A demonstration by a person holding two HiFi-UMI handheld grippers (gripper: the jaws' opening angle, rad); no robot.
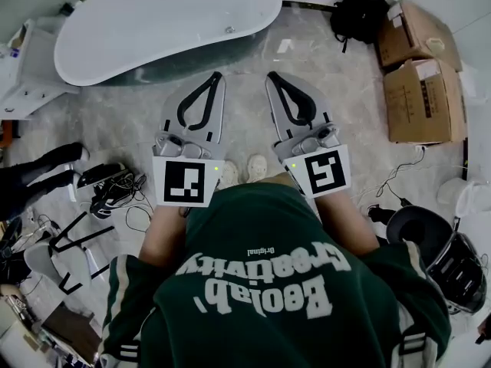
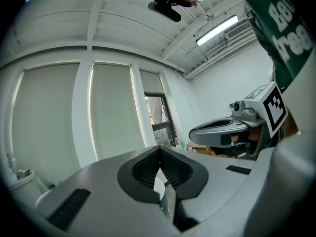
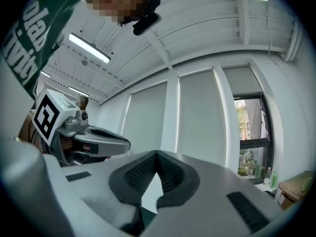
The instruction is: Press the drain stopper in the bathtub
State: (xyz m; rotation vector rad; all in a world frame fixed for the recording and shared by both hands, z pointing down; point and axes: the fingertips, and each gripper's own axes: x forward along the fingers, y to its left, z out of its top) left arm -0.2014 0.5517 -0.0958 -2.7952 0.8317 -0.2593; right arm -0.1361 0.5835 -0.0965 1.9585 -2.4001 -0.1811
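A white oval bathtub (image 1: 161, 21) stands on the marbled floor at the top of the head view. A small metal fitting (image 1: 229, 30) shows near its right end; I cannot tell for sure that it is the drain stopper. Both grippers are held side by side in front of the person's chest, short of the tub. The left gripper (image 1: 218, 75) and the right gripper (image 1: 271, 75) each have jaws meeting at the tips, with nothing between them. The left gripper (image 2: 159, 149) and the right gripper (image 3: 157, 154) both face the ceiling and blinds in their own views, so the tub is hidden there.
Cardboard boxes (image 1: 423, 90) and a black bag (image 1: 357, 14) sit at the right. A black round bin (image 1: 422, 236) and cables lie at the lower right. A white cabinet (image 1: 23, 75) and another person's legs (image 1: 38, 171) are at the left.
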